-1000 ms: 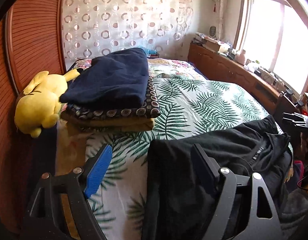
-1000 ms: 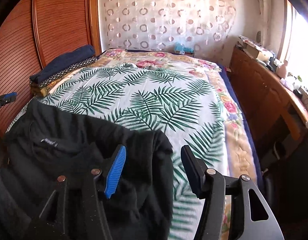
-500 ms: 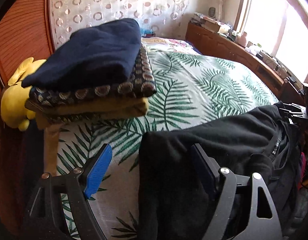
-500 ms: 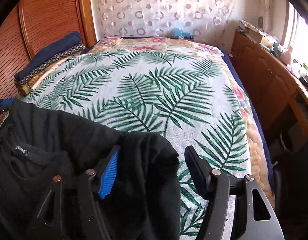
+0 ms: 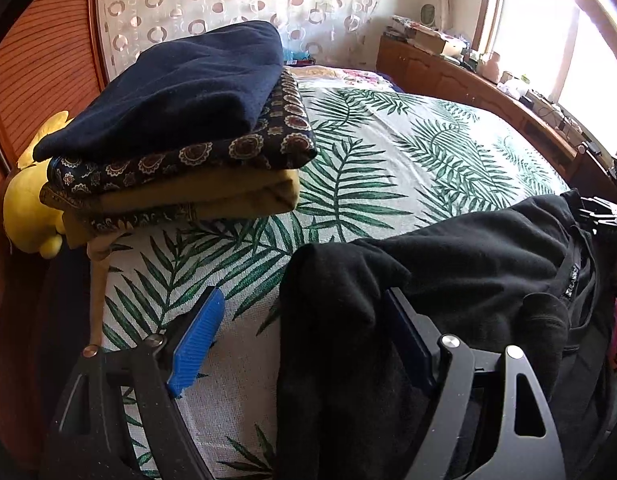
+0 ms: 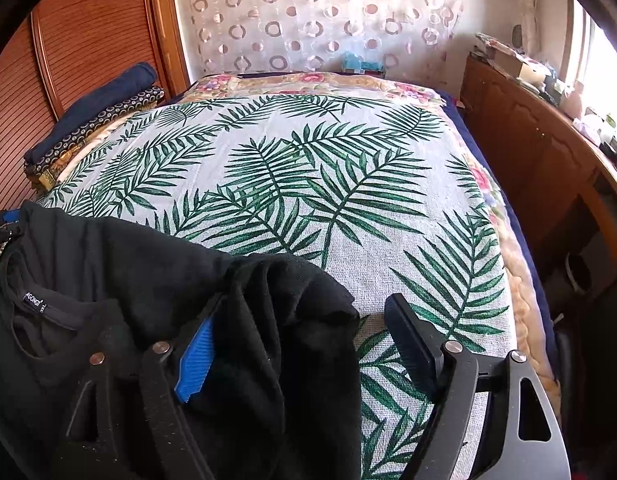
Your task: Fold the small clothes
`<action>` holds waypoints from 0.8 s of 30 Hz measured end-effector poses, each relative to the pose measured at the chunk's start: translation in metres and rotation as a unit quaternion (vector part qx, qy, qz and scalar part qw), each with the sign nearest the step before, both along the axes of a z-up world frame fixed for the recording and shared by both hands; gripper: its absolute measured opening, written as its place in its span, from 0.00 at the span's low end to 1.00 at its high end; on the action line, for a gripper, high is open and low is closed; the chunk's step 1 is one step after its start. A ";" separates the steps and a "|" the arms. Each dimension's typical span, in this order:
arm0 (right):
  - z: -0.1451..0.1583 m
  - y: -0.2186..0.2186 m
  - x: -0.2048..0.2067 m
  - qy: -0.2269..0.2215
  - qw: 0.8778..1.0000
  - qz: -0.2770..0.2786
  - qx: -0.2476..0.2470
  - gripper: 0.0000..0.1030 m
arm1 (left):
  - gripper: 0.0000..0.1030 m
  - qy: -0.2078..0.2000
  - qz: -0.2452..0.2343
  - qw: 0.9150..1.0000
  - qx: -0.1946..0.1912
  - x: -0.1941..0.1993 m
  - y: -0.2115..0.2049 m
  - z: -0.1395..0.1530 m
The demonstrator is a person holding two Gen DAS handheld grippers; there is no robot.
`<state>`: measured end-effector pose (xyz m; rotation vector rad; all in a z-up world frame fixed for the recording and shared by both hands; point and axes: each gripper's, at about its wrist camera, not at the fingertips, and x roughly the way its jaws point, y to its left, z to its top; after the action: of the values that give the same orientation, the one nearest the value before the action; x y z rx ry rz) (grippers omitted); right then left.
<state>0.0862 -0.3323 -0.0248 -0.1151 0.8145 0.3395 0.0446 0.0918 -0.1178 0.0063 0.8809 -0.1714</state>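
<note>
My left jaws (image 5: 304, 344) stand wide apart and grip nothing: the blue pad (image 5: 194, 346) on one side sits over bare bedspread, while the opposite finger (image 5: 408, 336) lies against or under a fold of the black garment (image 5: 448, 264); I cannot tell whether that finger touches the cloth or only sits behind it. My right jaws (image 6: 304, 344) are opening at this moment. A bunched edge of the same black garment (image 6: 276, 320) lies between them, draped over the blue-padded finger (image 6: 196, 360), and the far finger (image 6: 412, 340) stands clear of it over the bedspread, so the pads do not press on the cloth. The garment is spread along the near edge of the bed (image 6: 308, 184), directly below and between both pairs of jaws, with its neckline and white-lettered label (image 6: 34, 302) to the left of my right jaws. Ahead of both pairs of jaws the bedspread with green palm leaves is flat. Ahead and to the left of my left jaws, a stack of folded clothes (image 5: 180, 132) rests on the bed: a navy piece on top, a dark patterned piece under it, a mustard piece below. A yellow plush toy (image 5: 30, 204) sits just beside that stack, against the wooden panel (image 5: 40, 64). To the right of my right jaws a wooden cabinet (image 6: 540, 160) runs along the bed.
</note>
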 end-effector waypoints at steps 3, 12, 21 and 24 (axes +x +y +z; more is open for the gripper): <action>-0.002 0.002 0.002 -0.001 1.000 -0.001 -0.004 0.79 | 0.79 0.000 -0.001 1.000 0.005 0.001 0.000 0.000; 0.002 0.013 -0.010 -0.003 0.999 0.045 0.006 0.21 | 0.41 -0.005 -0.049 0.999 0.001 -0.001 -0.012 0.005; 0.030 0.008 -0.053 -0.044 0.994 0.054 0.082 0.14 | 0.12 -0.063 -0.036 0.996 -0.042 -0.029 -0.011 0.042; 0.055 -0.006 -0.073 -0.074 0.991 0.053 0.103 0.14 | 0.11 -0.112 -0.044 0.991 -0.067 -0.050 -0.012 0.081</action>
<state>0.0130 -0.3379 0.0303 0.0094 0.6242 0.5072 -0.0057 0.0800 -0.0370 -0.0605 0.6447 -0.3056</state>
